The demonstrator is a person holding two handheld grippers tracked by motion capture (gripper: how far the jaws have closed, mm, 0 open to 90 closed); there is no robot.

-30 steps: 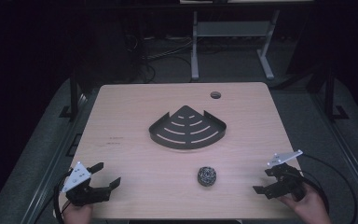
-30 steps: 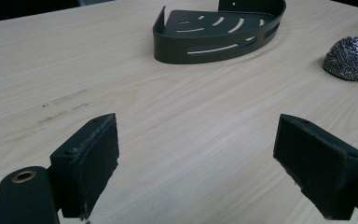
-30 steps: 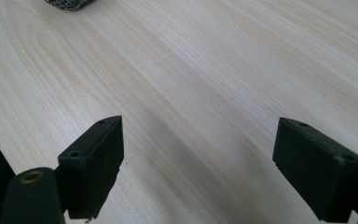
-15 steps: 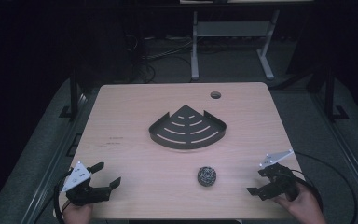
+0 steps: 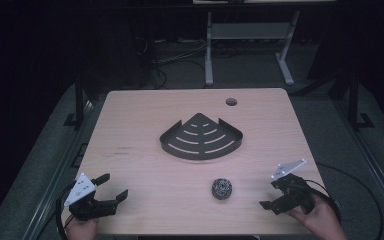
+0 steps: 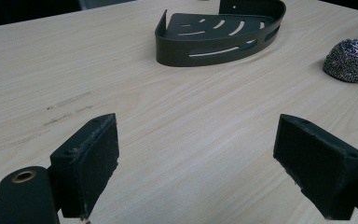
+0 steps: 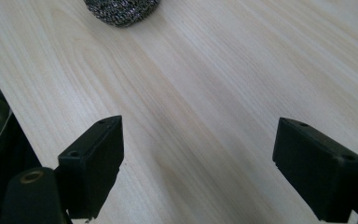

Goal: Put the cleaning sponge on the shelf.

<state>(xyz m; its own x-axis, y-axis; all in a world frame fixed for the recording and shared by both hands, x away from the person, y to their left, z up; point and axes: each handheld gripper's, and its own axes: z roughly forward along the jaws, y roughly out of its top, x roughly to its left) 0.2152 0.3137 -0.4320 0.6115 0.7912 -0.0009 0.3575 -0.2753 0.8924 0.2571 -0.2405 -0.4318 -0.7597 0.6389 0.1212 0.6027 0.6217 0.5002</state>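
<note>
Both grippers, left (image 5: 111, 187) and right (image 5: 271, 192), gape empty beside the steel scourer (image 5: 222, 189); a shallow pinch risks rolling it.

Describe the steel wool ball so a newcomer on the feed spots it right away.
Start at the light wooden table and find the dark fan-shaped slotted tray at its middle. Nearer the person, toward the right claw, sits the steel wool ball. It is the one small, round, shiny tangled-wire thing there.

Dim lab or test room
Bare wooden table (image 5: 130, 165), cables (image 5: 172, 65) on dark floor, metal stand (image 5: 247, 35) behind.
</note>
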